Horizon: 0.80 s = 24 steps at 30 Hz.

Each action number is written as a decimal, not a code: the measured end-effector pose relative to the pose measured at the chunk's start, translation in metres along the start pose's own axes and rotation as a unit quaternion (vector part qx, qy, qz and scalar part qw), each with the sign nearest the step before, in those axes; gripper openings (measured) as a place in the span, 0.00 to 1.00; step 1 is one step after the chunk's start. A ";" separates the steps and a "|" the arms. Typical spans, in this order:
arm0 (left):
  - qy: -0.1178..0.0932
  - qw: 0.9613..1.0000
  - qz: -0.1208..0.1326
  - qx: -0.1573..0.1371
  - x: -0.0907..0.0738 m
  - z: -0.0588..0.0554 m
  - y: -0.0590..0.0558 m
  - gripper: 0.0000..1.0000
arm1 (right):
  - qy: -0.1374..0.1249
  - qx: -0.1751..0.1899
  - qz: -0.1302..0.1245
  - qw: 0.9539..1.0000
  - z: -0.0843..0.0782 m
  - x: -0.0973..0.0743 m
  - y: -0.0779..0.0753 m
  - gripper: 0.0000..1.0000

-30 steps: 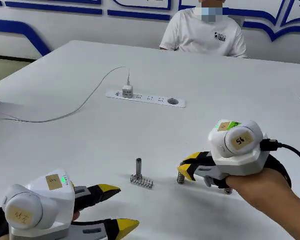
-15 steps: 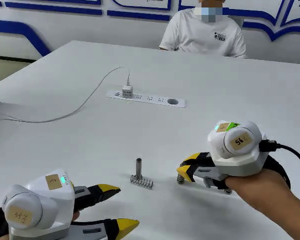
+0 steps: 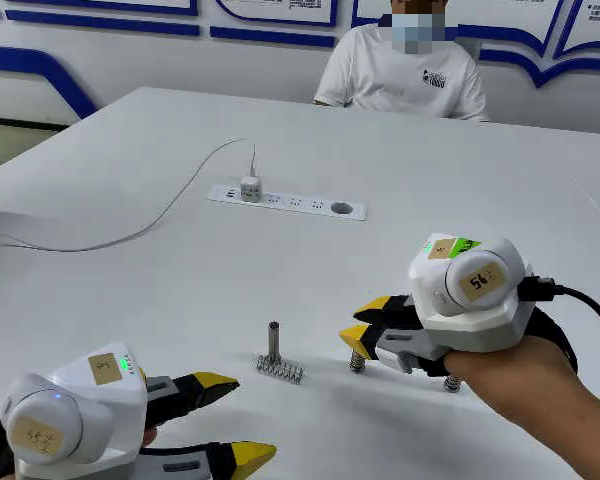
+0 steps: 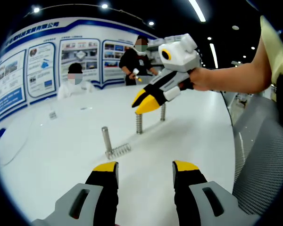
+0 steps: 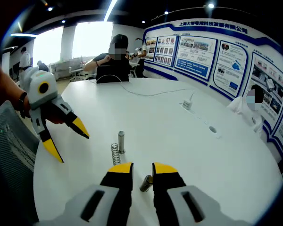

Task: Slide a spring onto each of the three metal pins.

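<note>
Left hand-held gripper (image 3: 248,418) gapes wide and empty over the desk (image 3: 180,280); right hand-held gripper (image 3: 360,323), jaws narrowly parted, hovers above a spring-fitted pin (image 3: 357,362).

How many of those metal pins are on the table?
3. A bare pin stands beside a loose spring. A sprung pin stands just under the right tongs. A second sprung pin peeks out below the right hand.
</note>
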<state>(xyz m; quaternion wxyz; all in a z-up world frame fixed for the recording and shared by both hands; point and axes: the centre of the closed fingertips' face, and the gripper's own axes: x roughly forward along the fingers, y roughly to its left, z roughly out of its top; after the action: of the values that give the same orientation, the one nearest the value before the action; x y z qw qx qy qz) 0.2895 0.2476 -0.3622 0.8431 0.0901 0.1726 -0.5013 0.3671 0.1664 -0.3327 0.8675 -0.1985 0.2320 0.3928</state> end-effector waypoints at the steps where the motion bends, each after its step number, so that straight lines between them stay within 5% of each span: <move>1: 0.000 1.000 0.000 0.001 0.000 0.000 0.000 0.47 | 0.001 -0.001 0.002 1.000 0.000 0.001 0.001 0.17; 24: 0.000 1.000 0.005 -0.002 -0.002 -0.002 0.003 0.47 | 0.033 -0.005 0.064 0.997 -0.020 0.044 0.045 0.17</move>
<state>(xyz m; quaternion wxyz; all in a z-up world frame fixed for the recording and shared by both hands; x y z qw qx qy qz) 0.2905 0.2514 -0.3632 0.8458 0.0890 0.1729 -0.4967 0.3527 0.2096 -0.3807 0.8314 -0.2006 0.2707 0.4419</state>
